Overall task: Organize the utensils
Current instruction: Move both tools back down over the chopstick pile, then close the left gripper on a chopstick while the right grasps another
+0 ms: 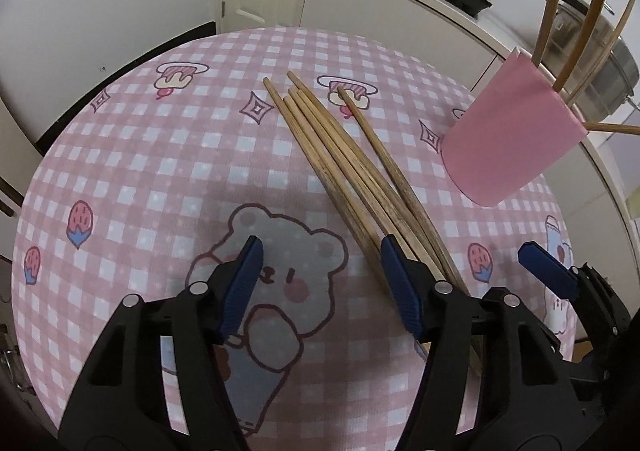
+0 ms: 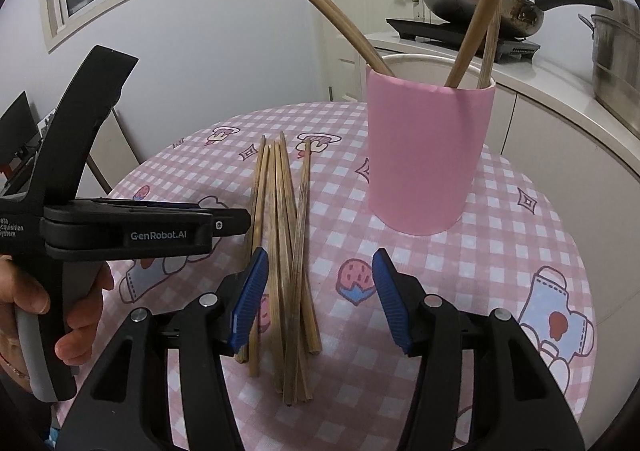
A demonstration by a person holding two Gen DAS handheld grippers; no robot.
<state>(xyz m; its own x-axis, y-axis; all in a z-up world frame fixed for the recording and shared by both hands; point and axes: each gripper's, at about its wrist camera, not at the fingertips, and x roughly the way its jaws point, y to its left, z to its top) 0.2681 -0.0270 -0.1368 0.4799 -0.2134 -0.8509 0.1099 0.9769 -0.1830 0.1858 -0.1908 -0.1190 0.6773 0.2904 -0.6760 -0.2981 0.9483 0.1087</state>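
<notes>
**Wooden chopsticks loose on the desk, both tongs released**

Wooden chopsticks point(image 1: 352, 175) lie in a loose bundle on the desk point(image 1: 160, 171), which wears a pink checked cloth printed with bears and strawberries. Six sticks show, crossing one another at their thick ends; one lies slightly apart on the cup side.

A pink cup point(image 2: 428, 155) stands upright on the desk toward its far edge, near the bundle but not touching it. Several more chopsticks lean out of the cup's mouth point(image 2: 476, 23).

The left tongs point(image 1: 320, 283) hang low over the near part of the desk, released, holding nothing; one blue pad sits in front of the thick ends of the bundle, and whether it touches them cannot be told. The right tongs point(image 2: 316, 299) are also released and empty, spread over the near ends of the sticks, with the bundle lying between the pads and closer to one side.

A wok point(image 2: 480, 3) sits on a hob on the counter behind, beside a steel pot point(image 2: 616, 59).
</notes>
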